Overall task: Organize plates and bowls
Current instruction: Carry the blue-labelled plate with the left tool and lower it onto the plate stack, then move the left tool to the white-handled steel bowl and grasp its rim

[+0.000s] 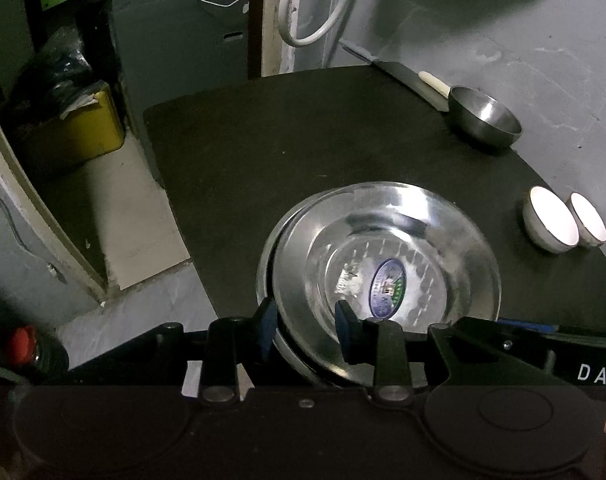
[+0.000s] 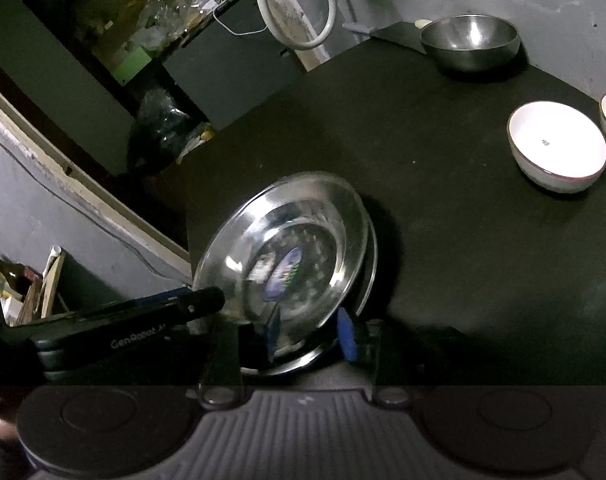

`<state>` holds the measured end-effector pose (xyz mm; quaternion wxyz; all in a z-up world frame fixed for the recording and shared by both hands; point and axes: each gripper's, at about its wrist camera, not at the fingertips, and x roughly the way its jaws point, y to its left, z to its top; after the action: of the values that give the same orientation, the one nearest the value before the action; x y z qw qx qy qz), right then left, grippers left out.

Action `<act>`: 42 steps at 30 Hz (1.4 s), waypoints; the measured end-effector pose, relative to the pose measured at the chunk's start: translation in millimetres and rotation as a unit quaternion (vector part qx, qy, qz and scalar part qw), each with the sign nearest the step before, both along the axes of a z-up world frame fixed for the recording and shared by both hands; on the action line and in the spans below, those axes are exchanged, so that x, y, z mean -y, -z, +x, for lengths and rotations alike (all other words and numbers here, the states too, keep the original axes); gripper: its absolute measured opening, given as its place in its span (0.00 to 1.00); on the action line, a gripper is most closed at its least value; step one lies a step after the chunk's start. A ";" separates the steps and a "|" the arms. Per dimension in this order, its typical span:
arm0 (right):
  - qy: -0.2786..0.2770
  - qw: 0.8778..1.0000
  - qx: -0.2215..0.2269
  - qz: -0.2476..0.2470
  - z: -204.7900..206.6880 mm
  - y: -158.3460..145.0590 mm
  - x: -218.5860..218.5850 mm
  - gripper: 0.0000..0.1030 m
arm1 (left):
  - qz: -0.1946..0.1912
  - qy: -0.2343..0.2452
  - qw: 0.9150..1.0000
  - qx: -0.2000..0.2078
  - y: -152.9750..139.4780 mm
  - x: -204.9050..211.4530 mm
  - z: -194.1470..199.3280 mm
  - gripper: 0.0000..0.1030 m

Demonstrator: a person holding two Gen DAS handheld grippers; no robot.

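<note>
Left wrist view: two stacked steel plates [image 1: 383, 256] sit at near centre of the black table [image 1: 263, 140], top one with an oval sticker [image 1: 387, 289]. Left gripper [image 1: 305, 330] straddles the near rim, blue pads either side with gaps, not pressing. Right wrist view: right gripper [image 2: 313, 334] likewise straddles the stack's near edge, jaws apart, top plate looks tilted. Steel bowl [image 1: 485, 116] far right; two white bowls [image 1: 549, 220] right, side by side.
</note>
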<state>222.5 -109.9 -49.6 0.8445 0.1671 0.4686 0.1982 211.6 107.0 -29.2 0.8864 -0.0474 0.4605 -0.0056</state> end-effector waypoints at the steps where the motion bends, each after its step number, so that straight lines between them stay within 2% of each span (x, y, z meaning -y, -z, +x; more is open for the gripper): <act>1: -0.001 1.000 -0.001 -0.005 0.0 -1.3 -1.5 0.45 | -0.002 -0.002 1.000 0.000 -0.6 -0.5 0.1 0.39; 2: -0.003 1.000 -0.003 -0.011 0.8 -1.8 -2.6 0.50 | -0.004 -0.005 1.000 -0.001 -0.6 -1.2 -0.2 0.45; 4: -0.006 1.000 -0.009 -0.013 1.7 -0.7 -2.4 0.51 | -0.008 -0.014 1.000 -0.002 -0.9 -3.0 -0.6 0.48; 6: -0.009 1.000 -0.013 -0.012 2.1 0.3 -2.1 0.60 | -0.012 -0.020 1.000 0.000 -1.9 -5.2 -2.4 0.50; 9: -0.012 1.000 -0.009 -0.016 2.4 -1.0 -2.6 0.73 | -0.013 -0.023 1.000 0.007 -5.5 -7.1 -5.7 0.60; 12: -0.010 1.000 -0.001 -0.020 1.7 -2.8 -1.8 0.81 | -0.010 -0.028 0.999 0.017 -10.3 -10.1 -7.8 0.69; 16: 0.007 1.000 0.019 -0.016 -3.8 -7.4 10.1 0.84 | -0.014 -0.040 0.999 0.034 -18.2 -12.3 -6.2 0.94; 17: 0.013 0.999 0.029 -0.013 -6.2 -9.1 16.9 0.89 | -0.012 -0.043 0.998 0.042 -20.8 -11.4 -4.7 0.99; 20: 0.044 0.997 0.059 -0.006 -13.6 -15.2 44.5 1.00 | -0.010 -0.043 0.997 0.056 -26.2 -5.8 5.0 0.99; 24: 0.095 0.992 0.085 0.011 -17.1 -20.8 91.6 1.00 | -0.001 -0.031 0.997 0.064 -31.5 12.7 29.4 0.99; 29: 0.160 0.983 0.089 0.018 -2.7 -19.7 147.1 1.00 | 0.010 0.019 0.994 0.109 -48.2 49.5 69.1 0.99; 32: 0.181 0.978 0.105 0.021 13.2 -21.5 175.5 1.00 | -0.017 0.031 0.991 0.130 -56.4 70.8 102.9 0.99; 35: 0.183 0.974 0.127 0.033 25.8 -25.3 191.5 1.00 | -0.054 0.015 0.989 0.138 -56.3 89.3 142.9 0.99; 39: 0.178 0.975 0.135 0.008 58.7 -26.4 191.2 1.00 | -0.076 0.006 0.989 0.127 -45.9 116.1 201.8 0.99; 42: 0.185 0.974 0.131 -0.012 84.5 -20.4 181.2 1.00 | -0.091 0.016 0.988 0.125 -29.2 129.2 233.5 0.99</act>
<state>307.0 -291.1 -29.2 0.9226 0.2135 0.3169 0.0535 445.0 -22.2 0.0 0.9288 -0.1194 0.3441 -0.0676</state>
